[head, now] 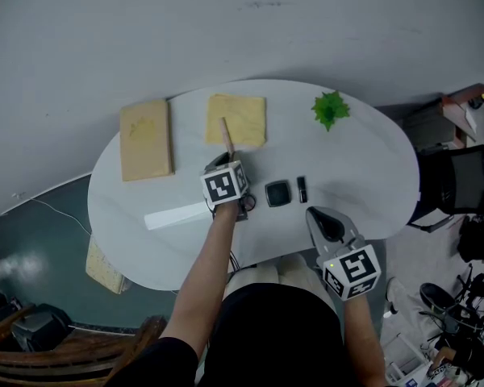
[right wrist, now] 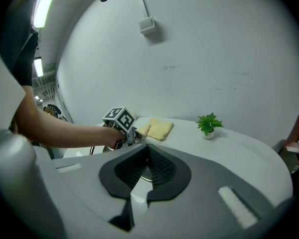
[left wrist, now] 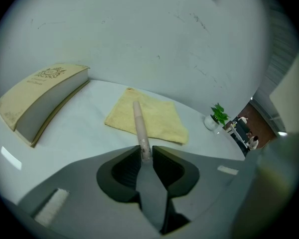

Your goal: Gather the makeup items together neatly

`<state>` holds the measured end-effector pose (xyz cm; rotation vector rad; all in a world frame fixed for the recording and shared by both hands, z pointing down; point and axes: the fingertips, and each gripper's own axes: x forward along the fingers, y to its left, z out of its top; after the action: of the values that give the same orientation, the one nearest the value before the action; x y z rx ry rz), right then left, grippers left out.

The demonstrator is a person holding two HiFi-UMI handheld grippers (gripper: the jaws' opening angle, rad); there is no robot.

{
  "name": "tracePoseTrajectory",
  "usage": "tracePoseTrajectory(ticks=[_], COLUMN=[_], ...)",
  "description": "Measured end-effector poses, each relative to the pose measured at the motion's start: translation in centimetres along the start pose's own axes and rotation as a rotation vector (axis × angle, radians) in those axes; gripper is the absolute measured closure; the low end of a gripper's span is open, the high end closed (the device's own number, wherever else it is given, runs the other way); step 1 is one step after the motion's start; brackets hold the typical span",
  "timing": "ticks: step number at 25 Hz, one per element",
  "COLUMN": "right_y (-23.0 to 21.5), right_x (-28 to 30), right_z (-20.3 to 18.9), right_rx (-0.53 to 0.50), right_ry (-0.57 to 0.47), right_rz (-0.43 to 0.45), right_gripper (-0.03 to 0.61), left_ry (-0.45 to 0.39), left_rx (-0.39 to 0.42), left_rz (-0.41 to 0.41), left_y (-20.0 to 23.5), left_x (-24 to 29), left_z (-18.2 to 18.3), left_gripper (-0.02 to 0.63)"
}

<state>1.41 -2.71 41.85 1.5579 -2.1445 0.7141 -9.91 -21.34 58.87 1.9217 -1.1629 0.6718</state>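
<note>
Right gripper (head: 326, 220) parked at near edge of table (head: 371, 176), jaws together, empty. Left gripper (left wrist: 145, 153) clamped on near end of pink makeup pencil (left wrist: 140, 126), which reaches over yellow cloth (left wrist: 157, 119). Probably to carry it beside compact (head: 278, 193) and lipstick (head: 302, 189).

1. My left gripper (left wrist: 145, 156) points forward and down, its jaws pinched narrowly on the near end of a slim stick (left wrist: 139, 126).
2. My left forearm (head: 203, 276) is bare and stretched well out ahead of me, the hand behind the marker cube.
3. My right gripper (right wrist: 147, 149) tilts down nearer my body, its jaws fully together with nothing between them.
4. My right wrist (head: 356, 317) is tucked close to my torso.
</note>
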Motion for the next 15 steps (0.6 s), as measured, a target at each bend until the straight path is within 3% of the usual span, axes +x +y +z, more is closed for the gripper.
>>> tracePoseTrajectory(ticks=[15], right_y=[0.4], right_x=[-0.1], right_z=[0.4], right_rx=[-0.034], right_ry=[-0.017], right_rz=[0.082], right_gripper=[0.569], left_ry=[-0.034], left_rx=[0.011], left_rz=[-0.015], left_y=[0.0], left_x=[-2.9], left_z=[0.0], left_gripper=[0.555])
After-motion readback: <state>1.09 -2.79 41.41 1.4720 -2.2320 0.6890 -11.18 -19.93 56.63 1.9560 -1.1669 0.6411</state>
